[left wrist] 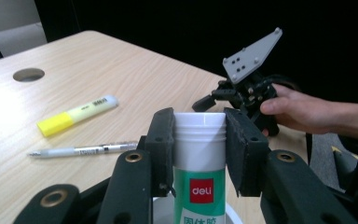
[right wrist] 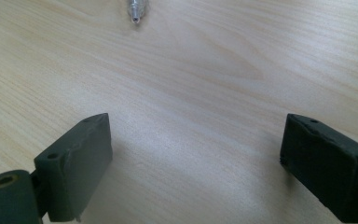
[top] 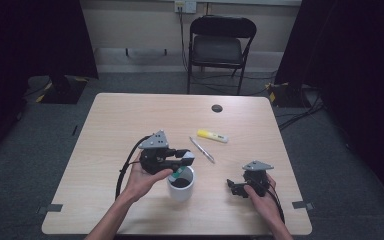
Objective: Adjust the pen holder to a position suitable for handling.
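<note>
**A:** Where is the glue stick (left wrist: 199, 158)?

**B:** In the left gripper (left wrist: 199, 140), over the white cup (top: 181, 187) that stands near the table's (top: 130, 115) front edge, about midway along it. The jaws press on the stick's white cap from both sides, closed as far as the cap allows. In the high view the stick's lower end sits at the cup's mouth.

**A:** And the right gripper (top: 235, 188)?

**B:** It rests low by the front right corner, well apart from the cup. In the right gripper view its jaws stand wide apart with bare wood between them, holding nothing; a pen (top: 202, 150) tip lies farther ahead.

**A:** What room is there around them?

**B:** The pen and a yellow highlighter (top: 212, 135) lie near the table's middle, beyond the cup, just beside each other. The whole left half and the back edge are bare except a small round hole (top: 216, 108) near the back edge. A strip of wood separates cup and right gripper.
</note>
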`<control>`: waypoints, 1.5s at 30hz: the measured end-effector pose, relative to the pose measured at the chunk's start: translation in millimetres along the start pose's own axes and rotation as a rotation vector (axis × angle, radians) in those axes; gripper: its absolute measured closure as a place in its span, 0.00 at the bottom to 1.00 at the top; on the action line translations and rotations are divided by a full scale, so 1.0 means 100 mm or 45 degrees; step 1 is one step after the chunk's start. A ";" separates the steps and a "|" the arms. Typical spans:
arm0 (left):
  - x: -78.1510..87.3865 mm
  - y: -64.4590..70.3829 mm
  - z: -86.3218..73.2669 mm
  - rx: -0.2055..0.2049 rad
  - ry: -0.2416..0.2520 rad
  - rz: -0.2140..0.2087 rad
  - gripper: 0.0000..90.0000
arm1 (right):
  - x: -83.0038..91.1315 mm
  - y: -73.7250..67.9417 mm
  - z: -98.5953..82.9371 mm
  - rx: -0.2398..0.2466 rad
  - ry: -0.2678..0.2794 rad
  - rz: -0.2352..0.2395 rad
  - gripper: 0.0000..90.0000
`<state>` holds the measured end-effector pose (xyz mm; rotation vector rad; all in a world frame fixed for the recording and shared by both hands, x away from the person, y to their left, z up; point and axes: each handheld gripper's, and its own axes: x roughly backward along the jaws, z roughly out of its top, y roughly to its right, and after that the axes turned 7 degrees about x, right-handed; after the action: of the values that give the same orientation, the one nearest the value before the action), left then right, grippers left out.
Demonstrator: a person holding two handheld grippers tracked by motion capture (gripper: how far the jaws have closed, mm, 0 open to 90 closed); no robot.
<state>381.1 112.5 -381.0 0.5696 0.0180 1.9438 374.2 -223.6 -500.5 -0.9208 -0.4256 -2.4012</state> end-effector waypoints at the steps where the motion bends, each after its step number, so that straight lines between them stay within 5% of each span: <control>1: -0.01 0.00 -0.01 -0.002 -0.009 0.010 0.72 | 0.00 0.00 0.00 -0.001 0.000 0.000 0.09; 16: -0.12 -0.06 -0.14 0.008 -0.073 0.016 0.72 | 0.00 0.00 0.00 0.000 0.000 0.000 0.09; 45: 0.06 -0.06 -0.34 0.026 -0.127 0.033 0.72 | 0.00 0.00 0.00 0.000 0.000 0.000 0.09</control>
<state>370.8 128.2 -410.6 0.6828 -0.0333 1.9398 374.2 -223.6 -500.5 -0.9210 -0.4256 -2.4010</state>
